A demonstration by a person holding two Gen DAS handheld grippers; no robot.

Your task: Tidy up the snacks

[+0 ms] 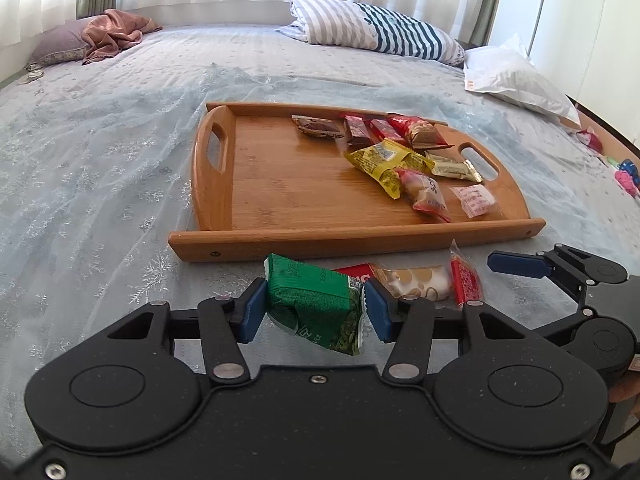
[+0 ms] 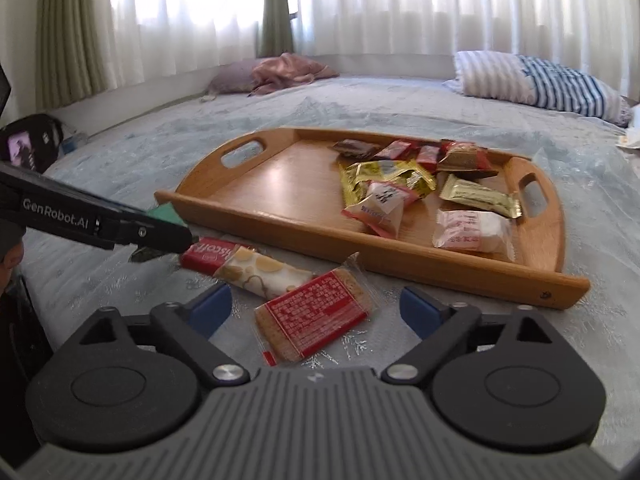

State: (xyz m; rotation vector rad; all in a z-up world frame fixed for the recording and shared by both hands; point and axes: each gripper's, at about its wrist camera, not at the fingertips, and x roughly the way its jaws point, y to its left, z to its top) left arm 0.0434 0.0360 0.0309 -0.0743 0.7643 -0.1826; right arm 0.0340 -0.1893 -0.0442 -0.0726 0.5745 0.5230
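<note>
My left gripper (image 1: 315, 312) is shut on a green snack packet (image 1: 316, 304) and holds it just in front of the wooden tray (image 1: 280, 184). The tray (image 2: 280, 184) lies on the bed and holds several wrapped snacks in its right half. My right gripper (image 2: 316, 312) is open, its blue pads either side of a red-labelled biscuit packet (image 2: 316, 316) that lies on the bedspread. Beside that lie a white-and-tan wafer packet (image 2: 264, 272) and a red Biscoff packet (image 2: 208, 254). In the left wrist view these are the wafer (image 1: 412, 282) and the biscuit packet (image 1: 466, 280).
The left gripper's arm (image 2: 92, 220) reaches in from the left in the right wrist view. A striped pillow (image 1: 384, 28), a purple pillow with pink cloth (image 1: 92, 40) and a white bag (image 1: 516, 76) lie at the bed's far side. Small toys (image 1: 624, 172) sit at the right edge.
</note>
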